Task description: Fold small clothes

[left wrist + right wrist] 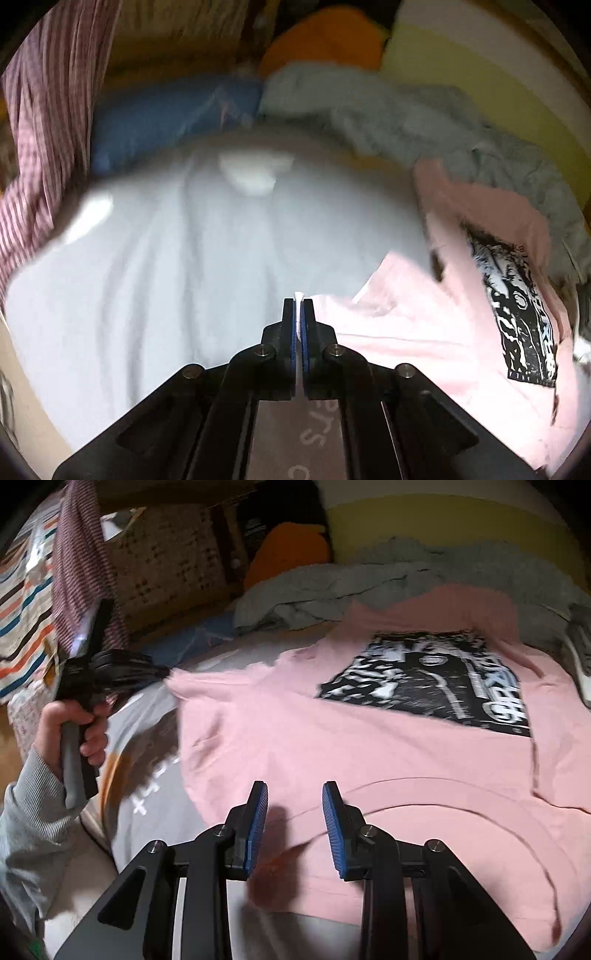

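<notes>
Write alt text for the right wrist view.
A pink T-shirt with a black-and-white print lies spread on a grey sheet. The left gripper pinches its far left corner; the right gripper hovers open above the shirt.

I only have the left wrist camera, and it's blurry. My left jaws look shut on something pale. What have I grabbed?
Observer: The right wrist view shows the left gripper pinching a drawn-out corner of the pink T-shirt.
Operator: Where's my right gripper?
Observer: The right gripper is over the shirt's near part, jaws apart and gripping nothing.
Operator: Is the whole print showing?
Observer: Yes, the black-and-white print lies face up, its full rectangle visible.
</notes>
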`<action>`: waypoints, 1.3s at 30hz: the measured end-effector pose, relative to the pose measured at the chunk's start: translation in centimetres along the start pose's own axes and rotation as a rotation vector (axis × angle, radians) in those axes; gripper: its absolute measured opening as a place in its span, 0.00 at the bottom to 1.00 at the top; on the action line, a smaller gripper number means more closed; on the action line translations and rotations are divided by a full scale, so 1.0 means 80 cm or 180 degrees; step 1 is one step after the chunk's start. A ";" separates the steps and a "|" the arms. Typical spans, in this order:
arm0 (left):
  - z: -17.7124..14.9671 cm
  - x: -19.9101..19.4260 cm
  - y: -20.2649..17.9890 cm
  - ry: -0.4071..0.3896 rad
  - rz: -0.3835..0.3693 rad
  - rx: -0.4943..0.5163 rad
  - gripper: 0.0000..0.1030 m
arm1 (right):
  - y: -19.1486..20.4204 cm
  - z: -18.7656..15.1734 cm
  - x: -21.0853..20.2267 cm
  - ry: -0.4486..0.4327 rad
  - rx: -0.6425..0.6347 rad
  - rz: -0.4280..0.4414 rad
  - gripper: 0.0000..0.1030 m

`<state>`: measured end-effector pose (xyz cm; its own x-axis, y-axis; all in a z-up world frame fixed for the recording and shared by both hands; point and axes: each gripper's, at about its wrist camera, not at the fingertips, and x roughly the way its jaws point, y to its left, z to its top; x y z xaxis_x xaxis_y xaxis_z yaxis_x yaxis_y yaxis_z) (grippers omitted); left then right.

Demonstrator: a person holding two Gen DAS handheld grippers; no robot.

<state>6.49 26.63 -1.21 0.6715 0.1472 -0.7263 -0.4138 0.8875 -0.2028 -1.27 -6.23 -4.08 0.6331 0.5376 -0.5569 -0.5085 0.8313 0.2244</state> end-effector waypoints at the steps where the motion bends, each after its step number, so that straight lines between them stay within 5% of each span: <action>1: -0.003 0.005 0.007 0.0069 -0.0012 -0.0081 0.01 | 0.005 -0.001 0.002 0.0018 -0.0030 0.0020 0.31; 4: -0.008 0.012 0.012 0.0253 -0.0214 -0.0211 0.07 | 0.018 -0.010 0.008 0.0115 -0.0101 0.0122 0.31; 6: -0.008 0.026 0.021 0.0437 -0.0387 -0.0408 0.21 | 0.023 -0.017 0.007 0.0132 -0.0124 0.0130 0.32; 8: -0.009 0.029 0.030 0.0479 -0.0542 -0.0622 0.23 | 0.027 -0.020 0.003 0.0093 -0.0138 0.0150 0.42; 14: -0.008 0.033 0.026 0.0486 -0.0658 -0.0724 0.27 | 0.061 0.001 0.009 -0.0002 -0.0307 0.0283 0.42; 16: -0.008 0.035 0.024 0.0483 -0.0626 -0.0726 0.25 | 0.080 0.010 0.023 0.0052 -0.0428 0.0375 0.42; 19: -0.006 0.034 0.017 0.0450 -0.0518 -0.0589 0.02 | 0.102 0.021 0.048 0.0181 -0.0510 0.0438 0.42; 21: -0.004 0.035 0.018 0.0416 -0.0468 -0.0574 0.02 | 0.114 0.029 0.070 0.0284 -0.0508 0.0301 0.41; 22: -0.003 0.035 0.022 0.0407 -0.0467 -0.0610 0.02 | 0.119 0.031 0.082 0.0354 -0.0549 0.0173 0.34; 23: -0.002 0.036 0.026 0.0424 -0.0466 -0.0653 0.02 | 0.126 0.032 0.093 0.0424 -0.0615 0.0020 0.12; 24: -0.002 0.038 0.029 0.0451 -0.0441 -0.0682 0.02 | 0.129 0.032 0.097 0.0447 -0.0651 -0.0062 0.09; 31: 0.000 0.035 0.028 0.0520 -0.0264 -0.0572 0.02 | 0.115 0.021 0.077 0.0409 -0.0405 0.0232 0.08; 37: 0.003 0.019 0.016 0.0297 -0.0288 -0.0354 0.01 | 0.115 0.011 0.080 0.0408 -0.0390 0.0199 0.09; 39: 0.002 0.004 0.001 0.0107 -0.0458 -0.0199 0.01 | 0.119 0.007 0.077 0.0396 -0.0470 0.0167 0.10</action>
<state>6.78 26.81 -1.32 0.7060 0.0049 -0.7082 -0.3532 0.8692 -0.3461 -1.90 5.10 -4.94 0.5311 0.5505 -0.6441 -0.6247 0.7680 0.1412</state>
